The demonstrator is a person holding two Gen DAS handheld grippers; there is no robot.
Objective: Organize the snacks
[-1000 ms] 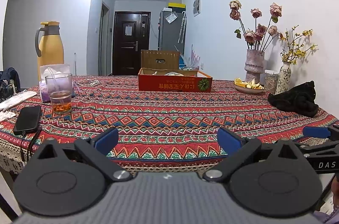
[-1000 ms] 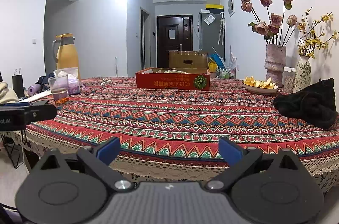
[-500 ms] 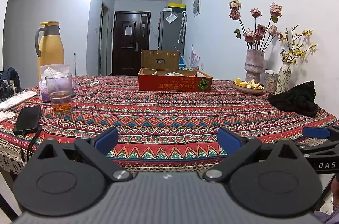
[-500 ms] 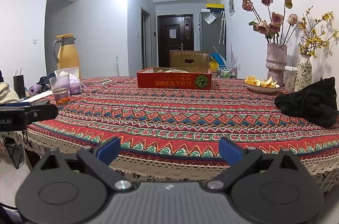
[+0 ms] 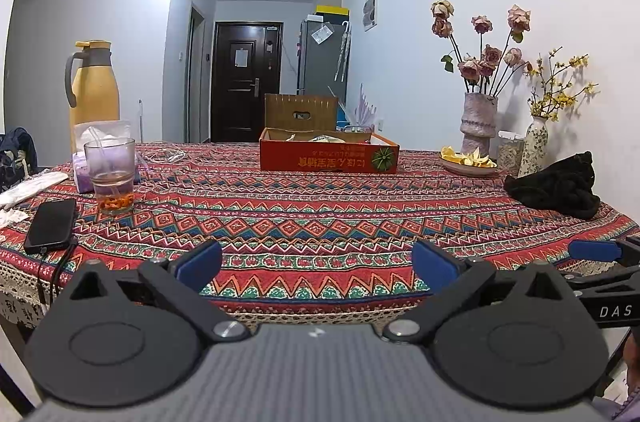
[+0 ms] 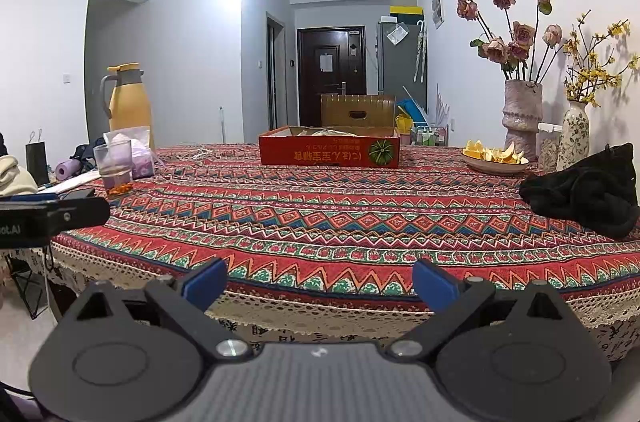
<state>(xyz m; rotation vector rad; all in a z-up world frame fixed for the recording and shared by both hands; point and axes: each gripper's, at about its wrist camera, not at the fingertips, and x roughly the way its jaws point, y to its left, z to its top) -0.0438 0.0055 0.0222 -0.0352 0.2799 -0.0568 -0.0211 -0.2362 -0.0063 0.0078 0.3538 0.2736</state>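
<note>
Red, zigzag-woven cloth with a cream lace hem covered the bench [image 5: 320, 214], where a shallow red cardboard box [image 5: 329, 155] of snacks sat near the far edge, its printed side facing the cameras and pale wrappers showing above its rim. The left gripper [image 5: 316, 264] hovered at the near edge, its blue-padded fingers [image 5: 200, 262] spread wide and grasping nothing. The right gripper [image 6: 320, 280] hung just off the same edge, fingers [image 6: 434, 284] likewise released and well apart from the box [image 6: 329, 150].

Toward the left edge stood a clear glass tumbler [image 5: 114, 174] with orange bits at its bottom, a flat black phone [image 5: 51, 225] on a cable, a soft purple tissue pack [image 5: 82, 158] and a tall yellow jug [image 5: 94, 86]. Along the right edge were a ribbed stoneware vase [image 5: 479, 122] of dried roses, a slim floral vase [image 5: 534, 144], a shallow dish of peel [image 5: 468, 162] and a crumpled black cloth [image 5: 556, 188].

Compared with the frames a second before, the left view was unchanged; the right view had crept slightly nearer the bench.
</note>
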